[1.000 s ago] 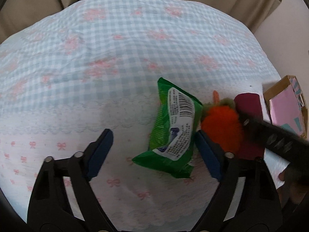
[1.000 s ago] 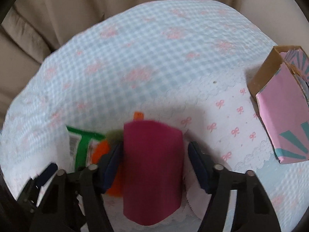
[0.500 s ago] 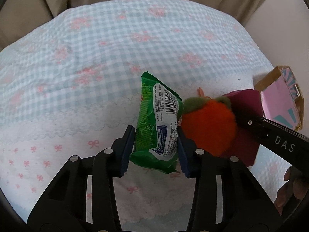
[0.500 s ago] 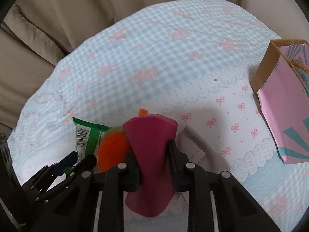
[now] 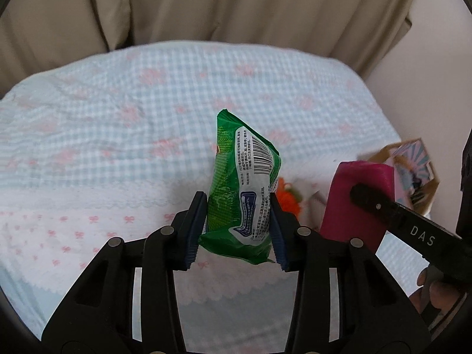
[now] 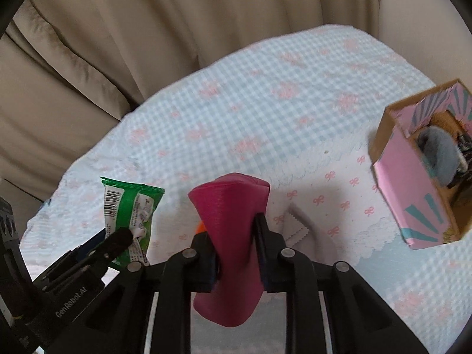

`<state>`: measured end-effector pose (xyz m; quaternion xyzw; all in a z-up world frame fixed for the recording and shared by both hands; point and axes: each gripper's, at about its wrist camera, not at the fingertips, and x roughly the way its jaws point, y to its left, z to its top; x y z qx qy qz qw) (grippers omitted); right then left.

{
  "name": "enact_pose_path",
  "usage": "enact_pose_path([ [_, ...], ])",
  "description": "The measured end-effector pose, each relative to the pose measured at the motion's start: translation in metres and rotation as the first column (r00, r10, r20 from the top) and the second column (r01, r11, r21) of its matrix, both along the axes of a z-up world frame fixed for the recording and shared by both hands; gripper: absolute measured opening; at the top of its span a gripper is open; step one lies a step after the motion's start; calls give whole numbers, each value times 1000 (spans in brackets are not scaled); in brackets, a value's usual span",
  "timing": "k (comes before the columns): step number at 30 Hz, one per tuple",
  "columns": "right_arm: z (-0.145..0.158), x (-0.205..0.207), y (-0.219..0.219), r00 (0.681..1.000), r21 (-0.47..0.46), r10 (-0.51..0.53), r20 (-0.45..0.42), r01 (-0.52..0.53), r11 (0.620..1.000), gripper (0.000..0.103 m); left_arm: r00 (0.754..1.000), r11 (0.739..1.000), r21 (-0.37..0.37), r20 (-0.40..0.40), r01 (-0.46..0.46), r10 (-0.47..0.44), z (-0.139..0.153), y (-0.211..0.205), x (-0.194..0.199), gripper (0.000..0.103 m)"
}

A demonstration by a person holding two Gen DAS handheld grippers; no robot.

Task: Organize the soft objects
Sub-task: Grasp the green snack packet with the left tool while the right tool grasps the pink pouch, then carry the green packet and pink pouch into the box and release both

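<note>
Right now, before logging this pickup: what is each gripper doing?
Left gripper: shut on the green packet.
Right gripper: jaws closing, pads already squeezing the magenta sponge.

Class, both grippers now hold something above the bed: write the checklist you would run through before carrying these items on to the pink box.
1. Left gripper pinches the green packet between both pads: ok.
2. Right gripper still closing on the magenta soft block, already squeezed between its pads: ok.
3. Both items hang above the checked bedspread: ok.
4. Pink box open at the top: ok.
5. Room left inside it beside the grey-blue plush: cannot tell.
6. Orange plush on the bedspread, not yet packed: not ok.
</note>
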<state>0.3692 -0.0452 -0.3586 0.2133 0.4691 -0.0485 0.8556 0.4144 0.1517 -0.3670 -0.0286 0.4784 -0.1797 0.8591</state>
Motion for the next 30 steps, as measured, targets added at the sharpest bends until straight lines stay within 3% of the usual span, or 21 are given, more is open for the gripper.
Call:
enact_pose_path([
  [9, 88, -34, -10, 996, 2, 22, 85, -22, 1000, 20, 998, 999, -33, 62, -31, 33, 89, 3, -45, 37],
  [16, 153, -74, -36, 990, -8, 49, 133, -48, 999, 20, 996, 996, -70, 71, -50, 55, 149, -19, -86, 37],
  [30, 209, -150, -152, 973, -36, 135, 185, -130, 991, 20, 989, 997, -47, 131, -55, 61, 222, -159, -166, 37],
])
